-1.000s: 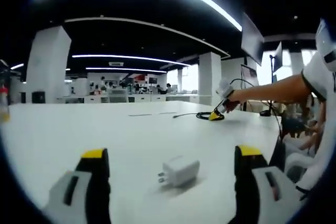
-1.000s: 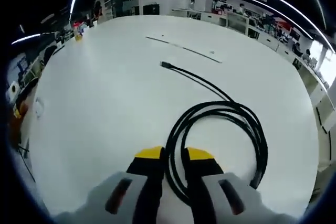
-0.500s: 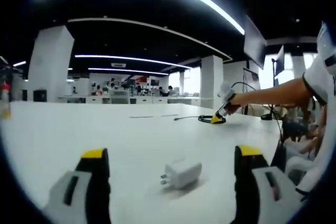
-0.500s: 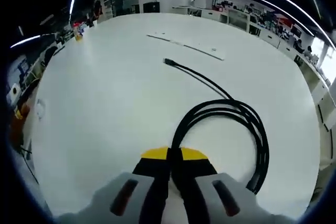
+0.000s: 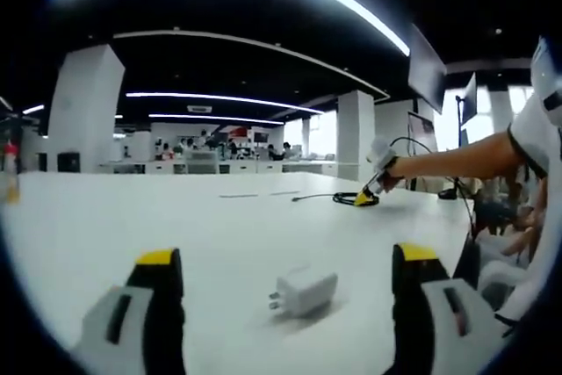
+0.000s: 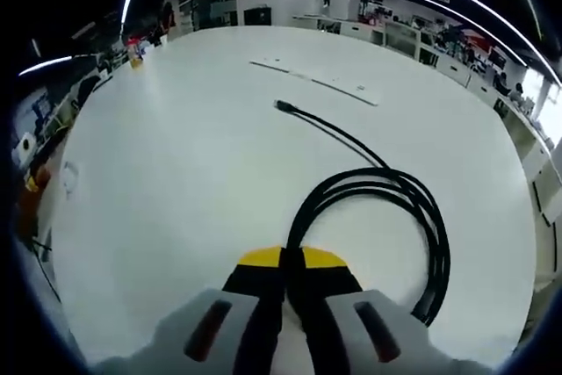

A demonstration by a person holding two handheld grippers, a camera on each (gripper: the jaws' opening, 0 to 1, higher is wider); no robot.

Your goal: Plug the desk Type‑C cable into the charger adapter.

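A white charger adapter lies on the white desk, prongs toward the left, between and just ahead of my left gripper, which stands open and apart from it. In the right gripper view a black Type-C cable lies coiled on the desk, its free plug end stretched out far ahead. My right gripper is shut on a strand of the coil at its near edge. In the left gripper view that right gripper shows far off at the right, held by a person's arm, on the coil.
A thin strip lies on the desk beyond the plug end. A bottle stands at the far left edge. Monitors and a seated person's legs are at the right of the left gripper view.
My right gripper's jaws have closed on the cable strand that lay between them a second ago. The left gripper and adapter have stayed put.
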